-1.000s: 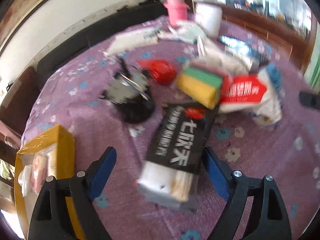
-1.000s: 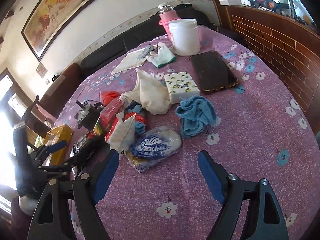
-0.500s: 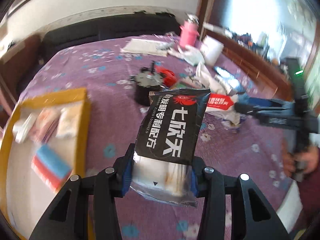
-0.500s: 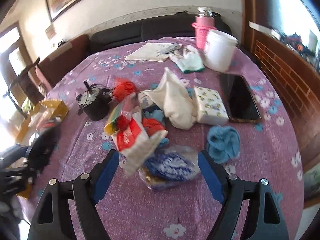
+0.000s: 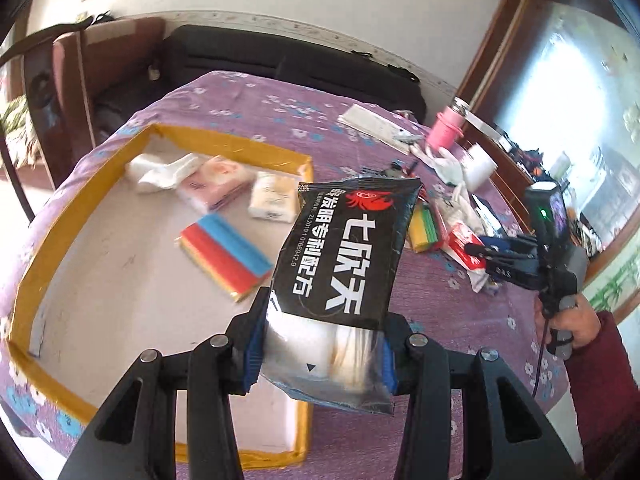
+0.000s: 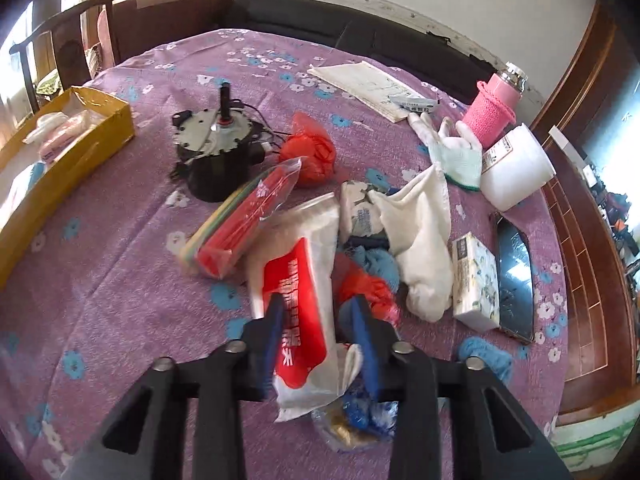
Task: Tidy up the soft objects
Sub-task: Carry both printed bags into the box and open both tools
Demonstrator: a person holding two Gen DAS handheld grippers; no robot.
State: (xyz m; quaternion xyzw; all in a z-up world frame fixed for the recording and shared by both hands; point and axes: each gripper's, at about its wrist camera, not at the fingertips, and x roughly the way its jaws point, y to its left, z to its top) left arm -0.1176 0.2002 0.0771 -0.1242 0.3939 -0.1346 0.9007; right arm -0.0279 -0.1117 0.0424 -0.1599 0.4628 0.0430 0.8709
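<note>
Black packet [image 5: 344, 256] now lifted over the yellow tray [image 5: 224, 146], left gripper [image 5: 322, 354] clamped on it; right gripper [image 6: 320, 344] just closed on the red-and-white pack [image 6: 304, 300], so two drops coming.

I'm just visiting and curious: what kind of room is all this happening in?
Most likely a home living or dining room: a round table under a purple floral tablecloth, a dark sofa against the wall, a wooden chair beside it, and a pink thermos among household clutter.

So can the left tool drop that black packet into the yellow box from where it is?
Probably yes. The left tool grips the black packet right above the yellow box, and bare floor shows beside the striped sponge pack, so nothing seems to block it.
</note>
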